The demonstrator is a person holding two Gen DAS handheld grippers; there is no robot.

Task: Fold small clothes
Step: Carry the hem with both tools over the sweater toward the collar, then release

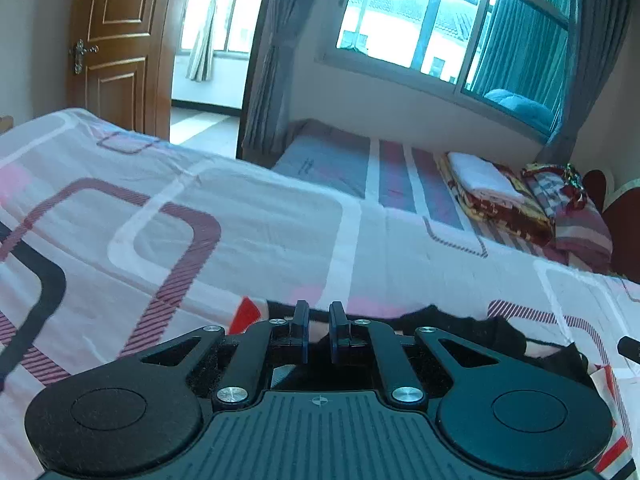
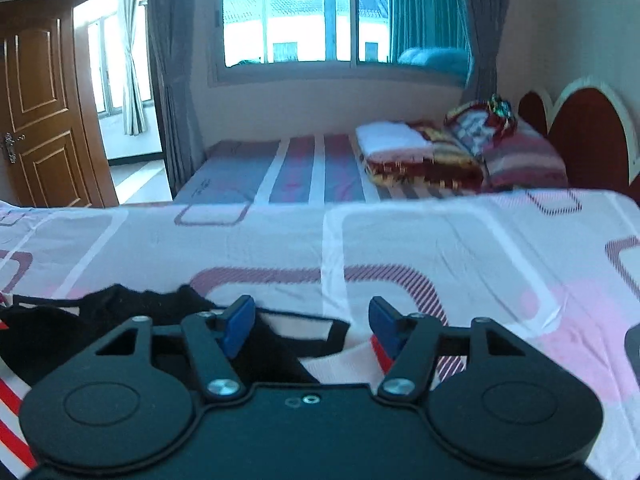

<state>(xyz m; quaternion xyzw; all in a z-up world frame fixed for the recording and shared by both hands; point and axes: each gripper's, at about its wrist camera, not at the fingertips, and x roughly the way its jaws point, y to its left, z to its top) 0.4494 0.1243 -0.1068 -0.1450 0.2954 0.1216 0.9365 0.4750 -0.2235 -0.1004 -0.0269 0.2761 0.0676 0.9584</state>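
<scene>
1. the left tool (image 1: 319,330) sits low over a bed (image 1: 248,216), its blue-tipped jaws drawn narrow; whether they pinch the cloth beneath cannot be told.
2. the right tool (image 2: 311,326) hovers with jaws spread wide, holding nothing.
3. a small black garment with red and white trim (image 2: 132,308) lies crumpled on the patterned bedsheet (image 2: 460,240), under and just ahead of both tools.
4. beyond, a second bed (image 2: 304,168) carries folded blankets (image 2: 420,160) beneath a window (image 2: 304,16); a wooden door (image 1: 116,40) stands open.
</scene>
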